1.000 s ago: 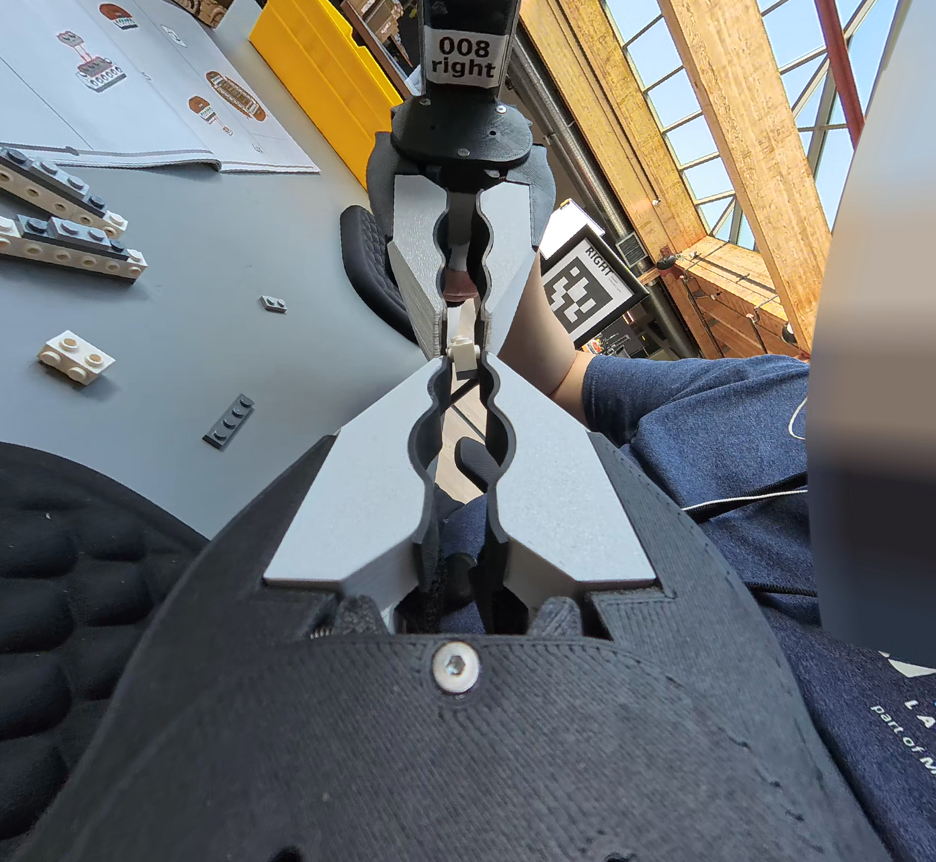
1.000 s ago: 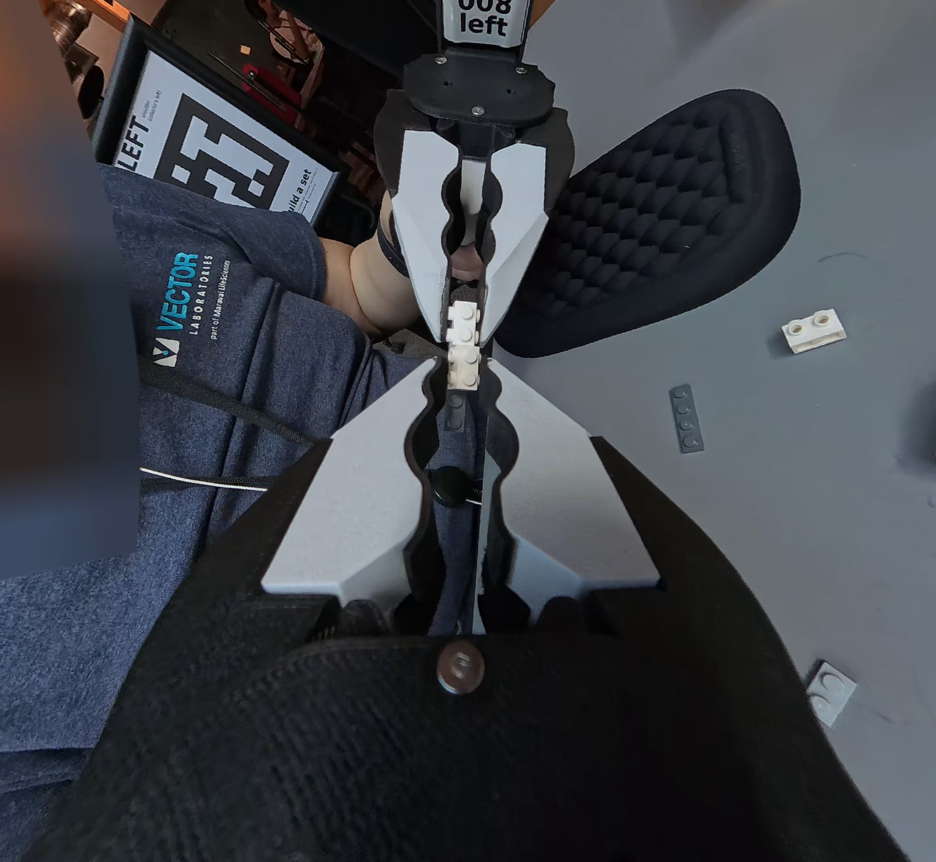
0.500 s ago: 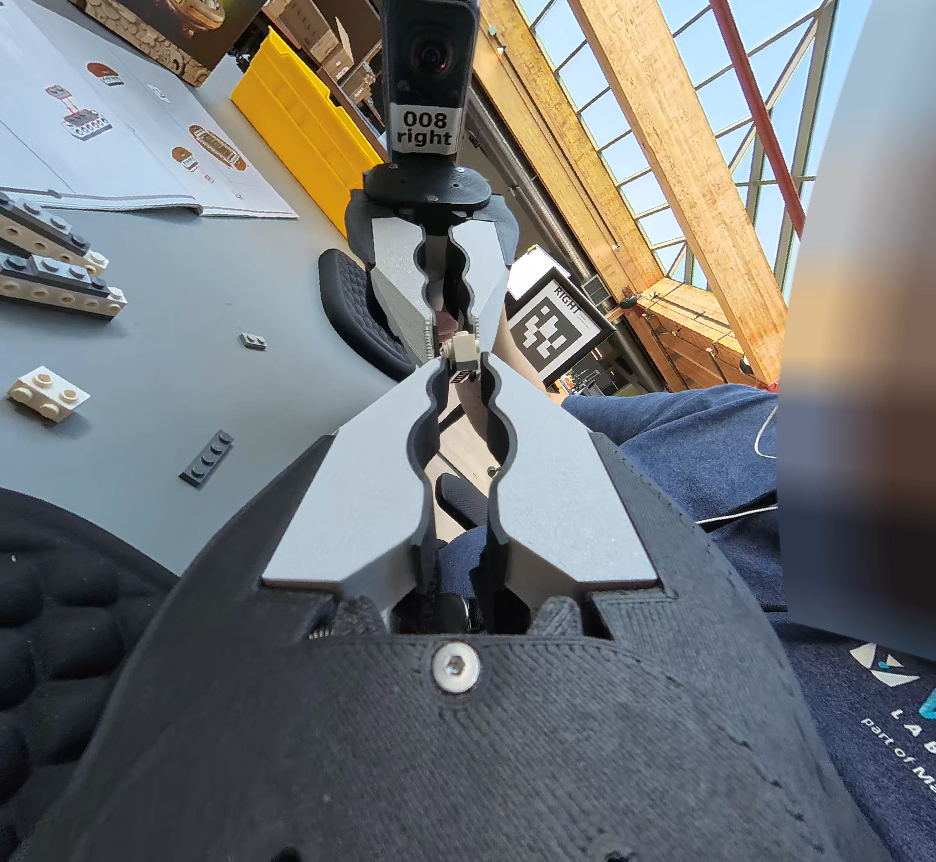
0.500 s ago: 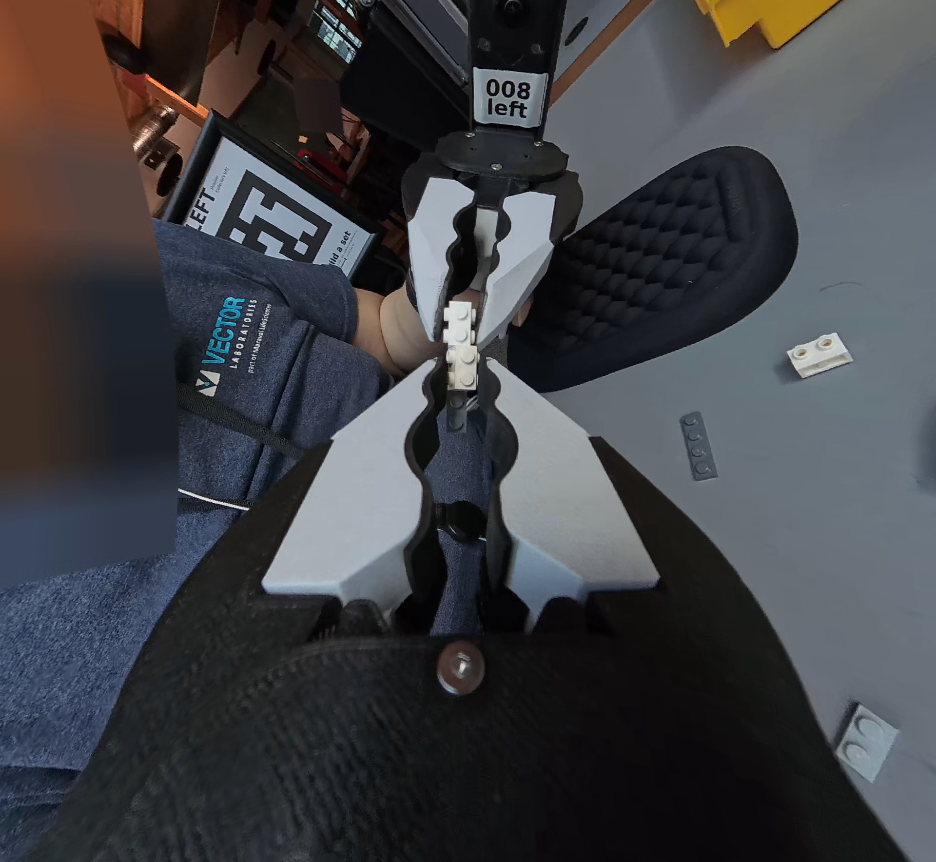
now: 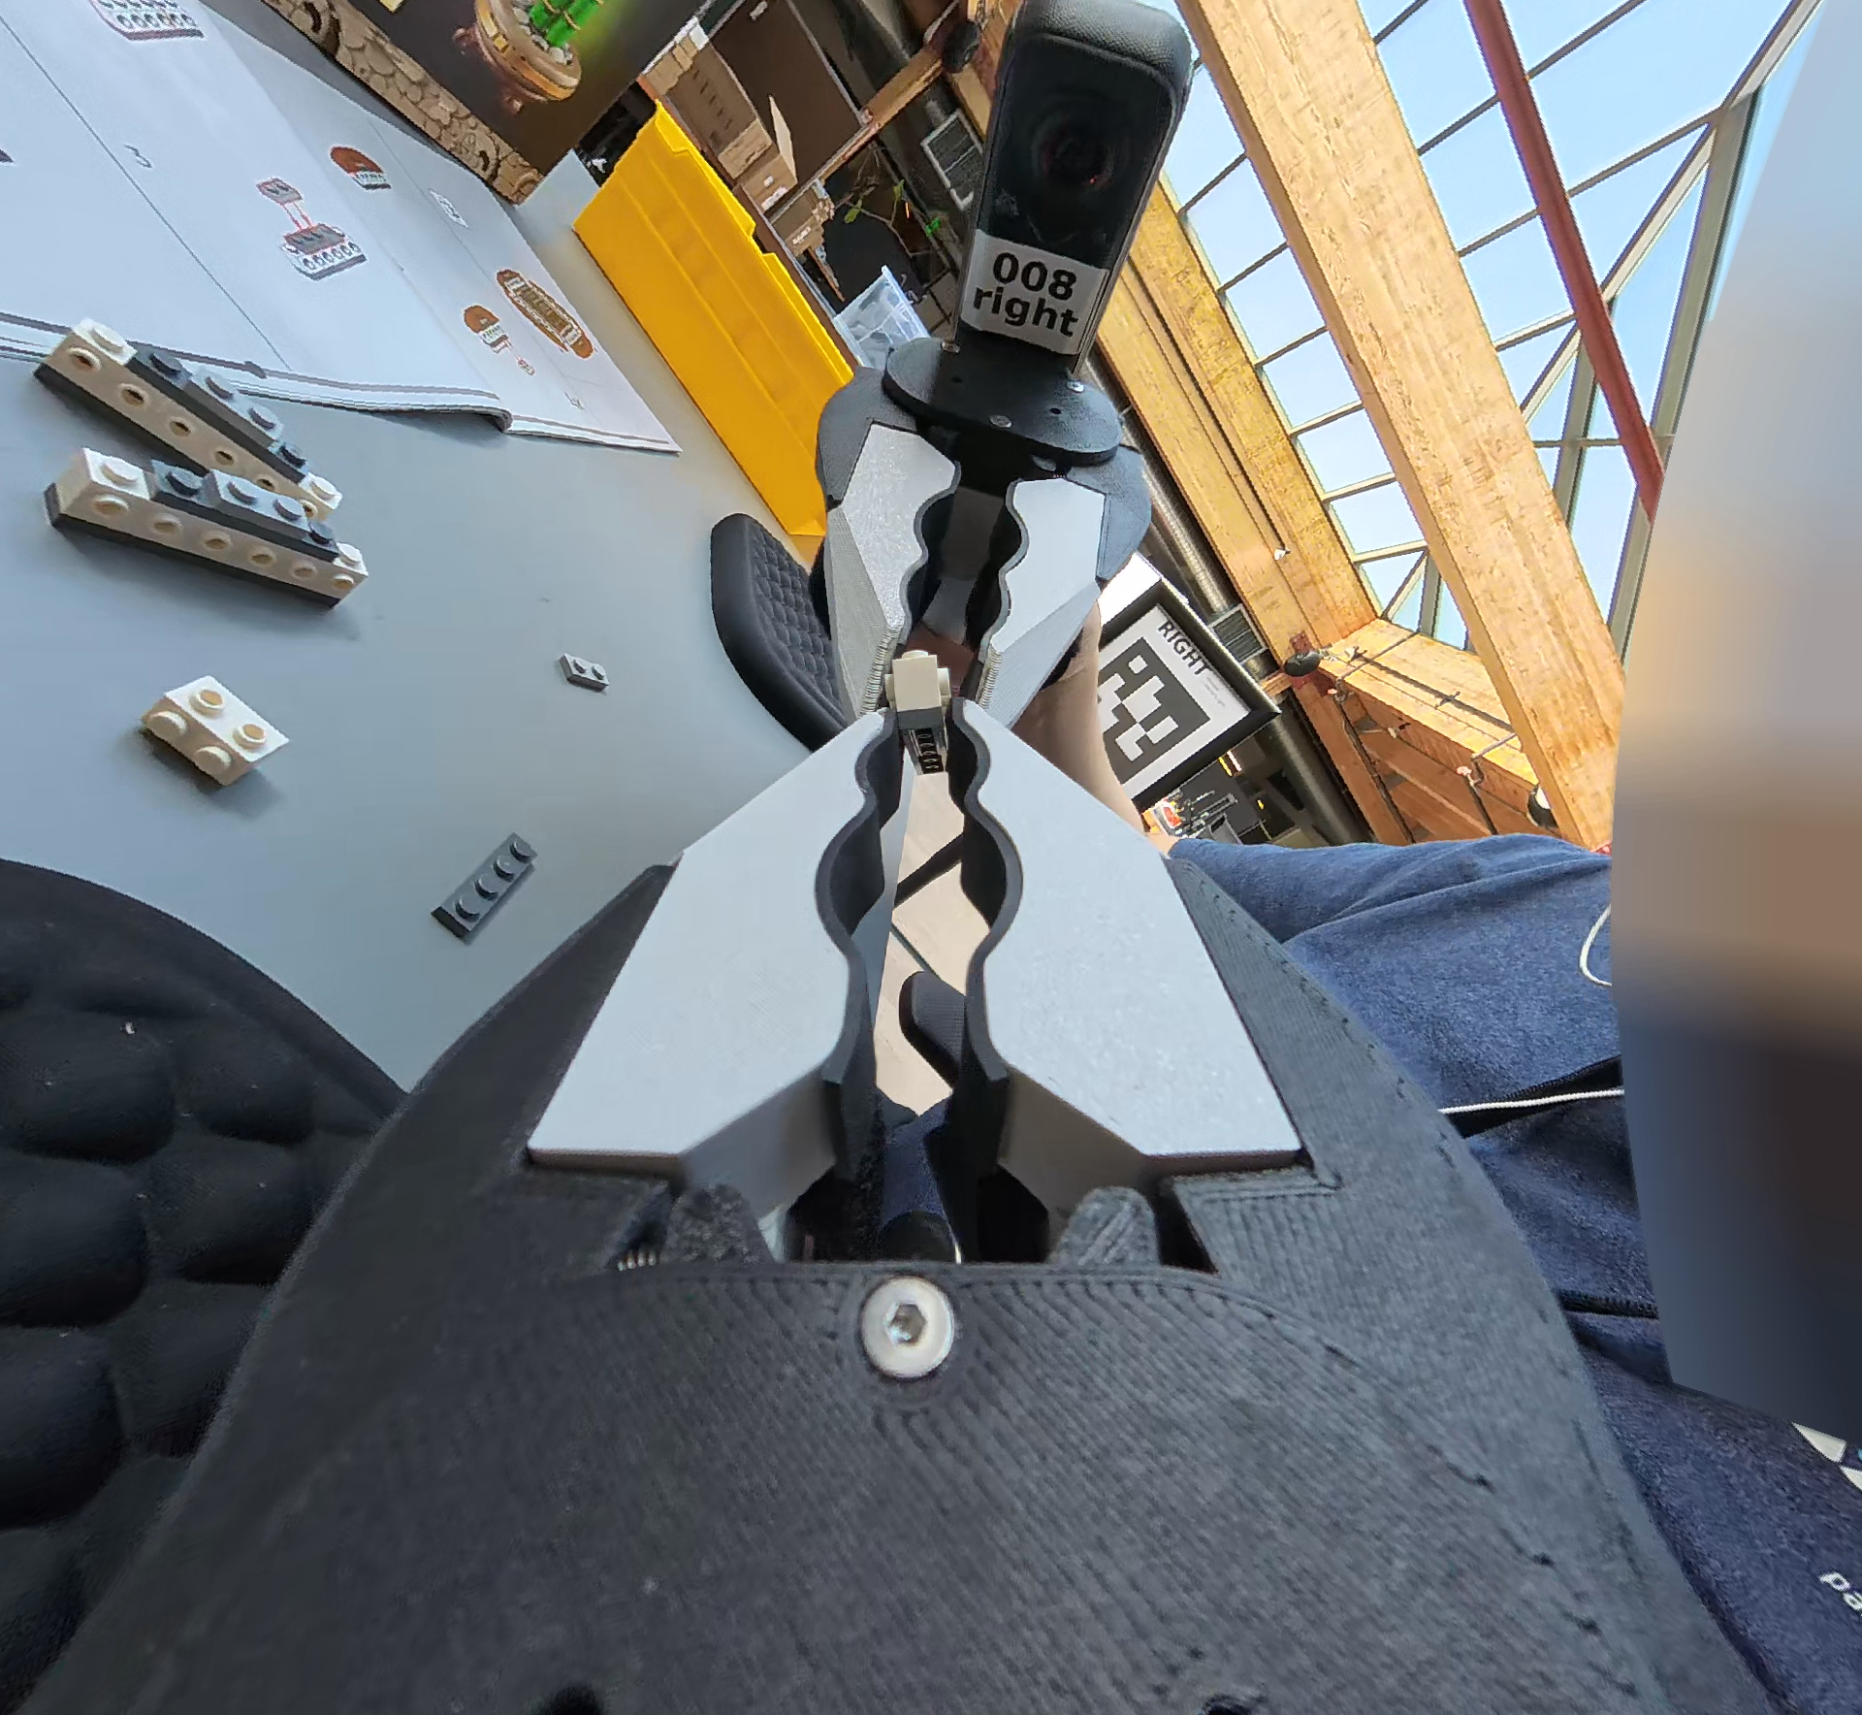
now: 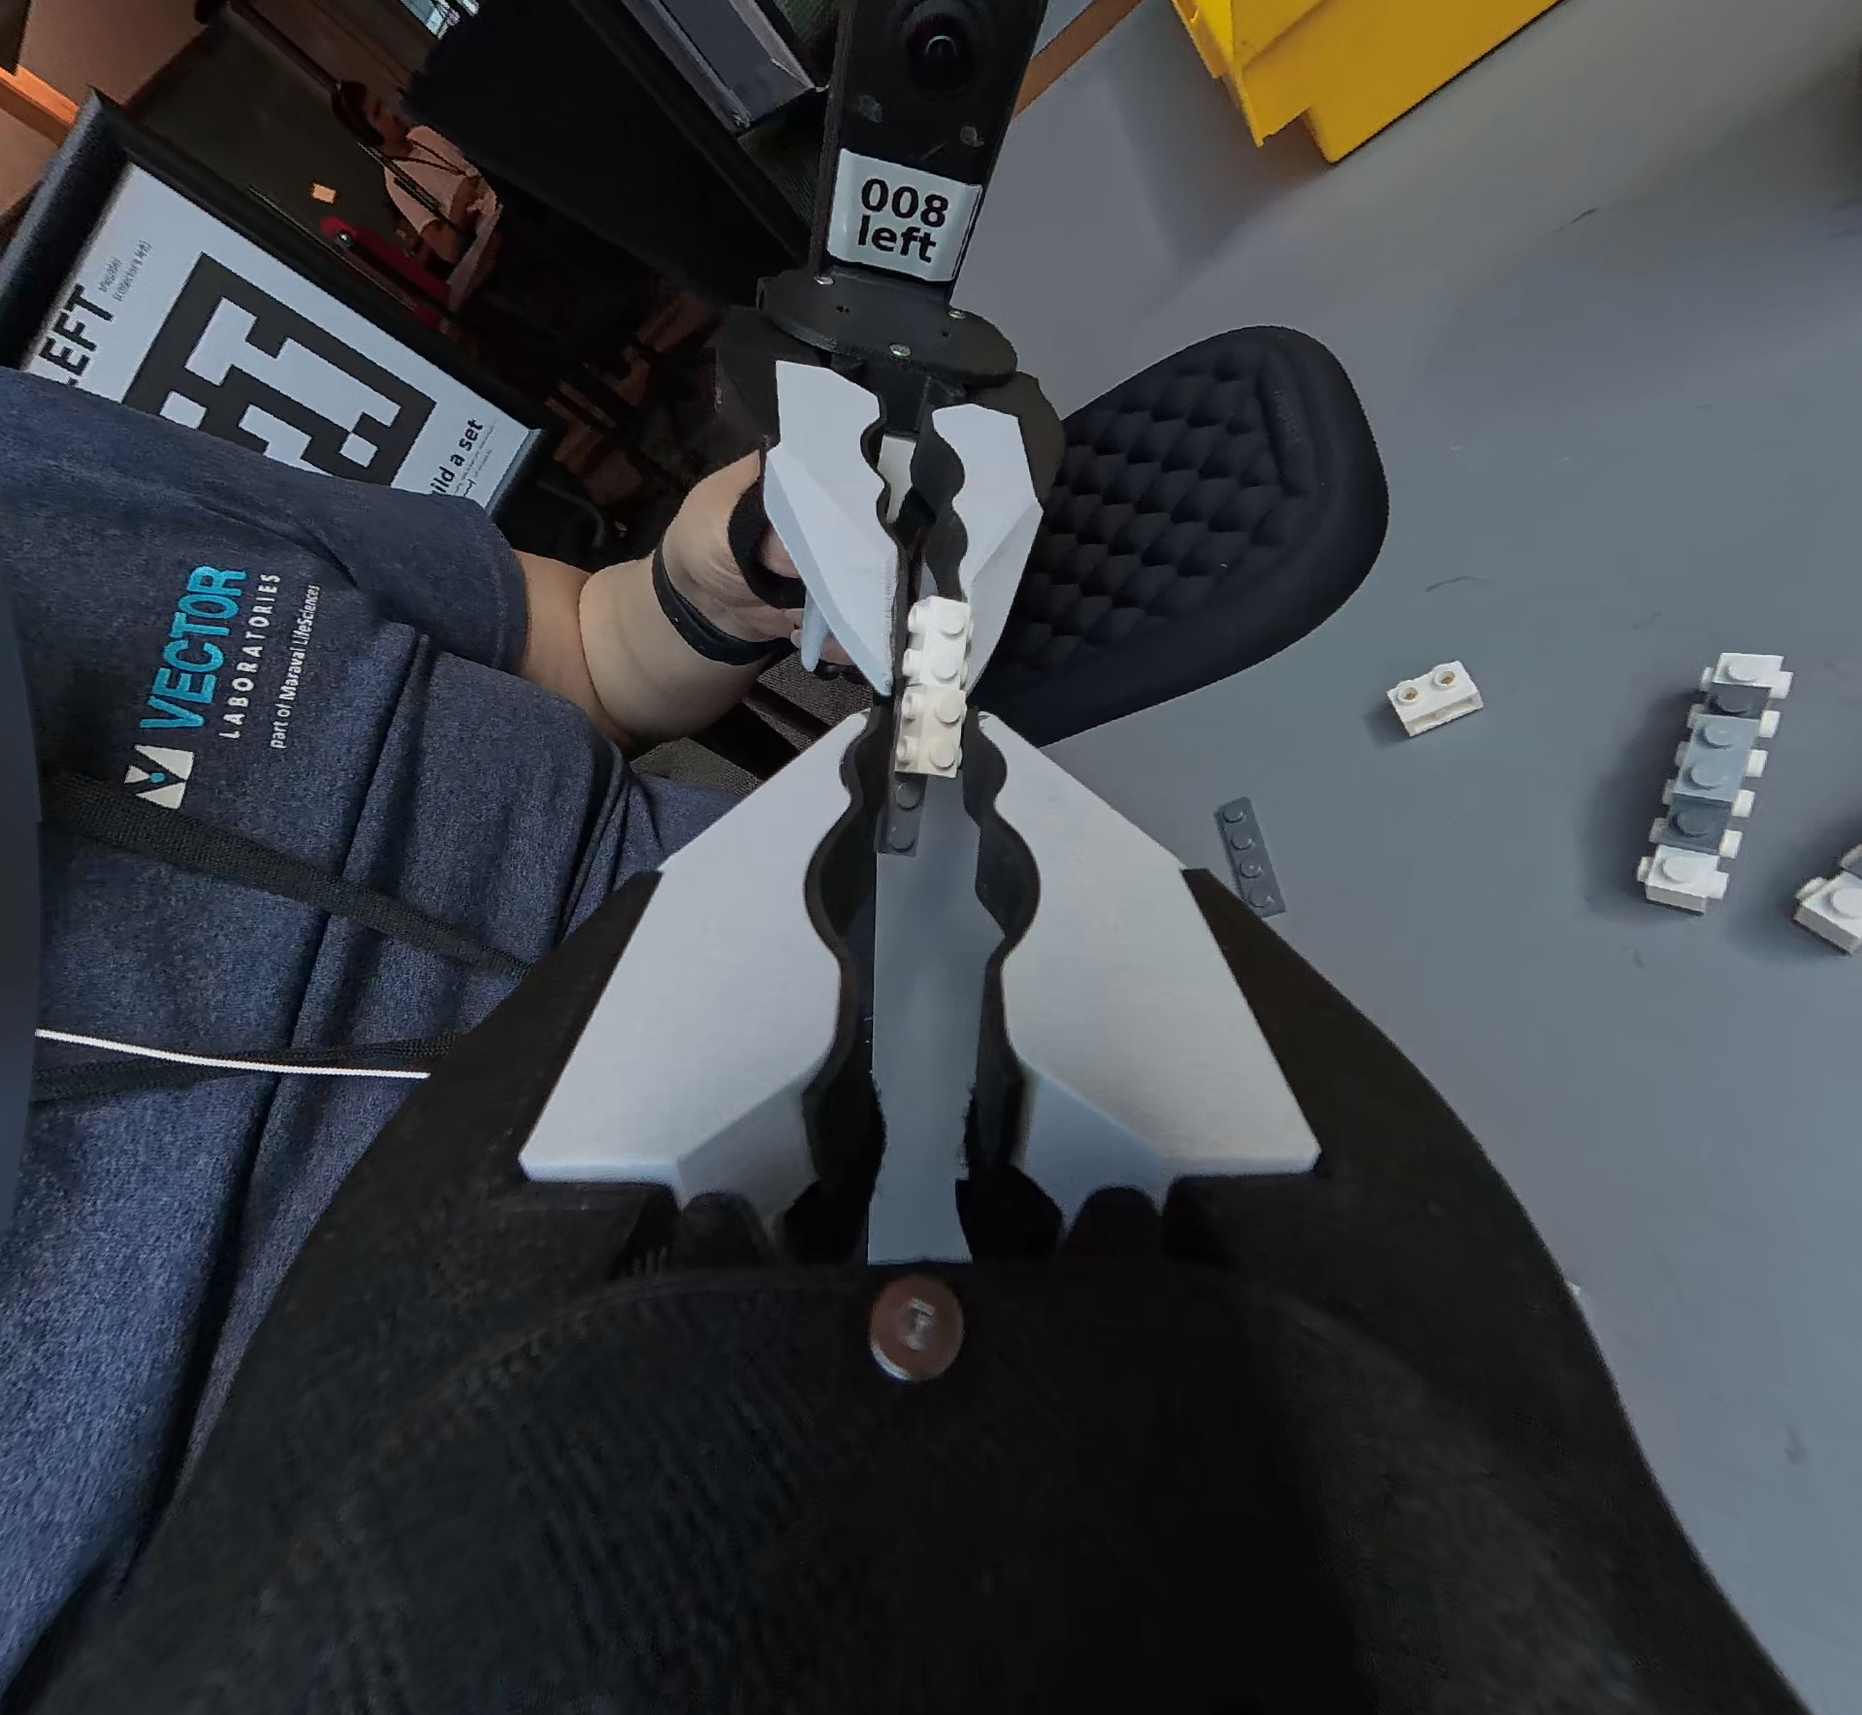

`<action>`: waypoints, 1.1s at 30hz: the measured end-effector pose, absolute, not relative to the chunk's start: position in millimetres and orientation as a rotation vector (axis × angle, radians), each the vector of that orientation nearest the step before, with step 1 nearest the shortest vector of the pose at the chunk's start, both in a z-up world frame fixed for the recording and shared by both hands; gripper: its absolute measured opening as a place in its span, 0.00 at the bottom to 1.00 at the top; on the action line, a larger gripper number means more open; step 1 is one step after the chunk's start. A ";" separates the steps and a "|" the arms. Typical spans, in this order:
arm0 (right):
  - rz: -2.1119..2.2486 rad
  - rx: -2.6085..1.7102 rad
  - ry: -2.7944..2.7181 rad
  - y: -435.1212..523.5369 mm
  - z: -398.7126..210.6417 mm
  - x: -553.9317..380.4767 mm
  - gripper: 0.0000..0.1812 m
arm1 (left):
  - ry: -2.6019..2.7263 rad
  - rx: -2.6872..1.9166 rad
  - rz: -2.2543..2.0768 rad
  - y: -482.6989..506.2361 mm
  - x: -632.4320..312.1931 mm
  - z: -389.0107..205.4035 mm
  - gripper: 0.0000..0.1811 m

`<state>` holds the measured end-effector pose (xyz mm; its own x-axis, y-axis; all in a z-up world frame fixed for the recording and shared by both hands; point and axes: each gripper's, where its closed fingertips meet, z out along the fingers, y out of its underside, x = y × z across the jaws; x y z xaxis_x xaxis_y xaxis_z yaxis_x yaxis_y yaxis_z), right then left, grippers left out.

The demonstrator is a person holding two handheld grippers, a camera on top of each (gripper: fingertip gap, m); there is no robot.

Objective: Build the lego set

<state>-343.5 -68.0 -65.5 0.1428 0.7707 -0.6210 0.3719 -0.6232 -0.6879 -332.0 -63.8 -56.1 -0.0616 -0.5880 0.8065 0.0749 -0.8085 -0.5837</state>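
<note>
I hold a small assembly of white studded bricks (image 6: 937,689) on a dark plate (image 6: 900,820) in the air between both grippers, which face each other tip to tip. My right gripper (image 6: 927,729) is shut on the plate end. My left gripper (image 5: 925,729) is shut on the other end, where a white brick (image 5: 917,684) sticks out past its tips. The right gripper (image 5: 932,707) shows opposite in the left wrist view, and the left gripper (image 6: 935,664) in the right wrist view. The assembly's gripped parts are hidden.
On the grey table (image 5: 504,558) lie two built white-and-dark strips (image 5: 202,528), a white piece (image 5: 214,727), a small grey plate (image 5: 584,671) and a dark plate (image 5: 486,886). The instruction booklet (image 5: 302,256), yellow bins (image 5: 705,276) and black pads (image 6: 1189,518) lie around. A person's torso (image 6: 252,810) is close. Only a small space, under 4 cm, lies between the two pairs of fingers. From the right gripper's tips to the white piece (image 5: 214,727) is close to 11 cm.
Both grippers have turned together with the assembly still between their tips, and they stand a little farther apart than a second ago. More of the table and its built strips shows.
</note>
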 end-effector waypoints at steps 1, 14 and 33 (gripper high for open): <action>1.458 -2.060 -1.100 -68.2 -64.6 -343.5 0.07 | 0.533 -1.755 -1.937 -63.6 -332.1 -54.7 0.03; 1.072 -2.114 -1.206 -66.1 -68.0 -344.7 0.08 | 0.501 -1.773 -1.895 -62.1 -332.7 -53.0 0.03; 0.615 -2.082 -1.283 -58.9 -70.2 -345.6 0.09 | 0.439 -1.797 -1.862 -58.9 -334.9 -51.6 0.03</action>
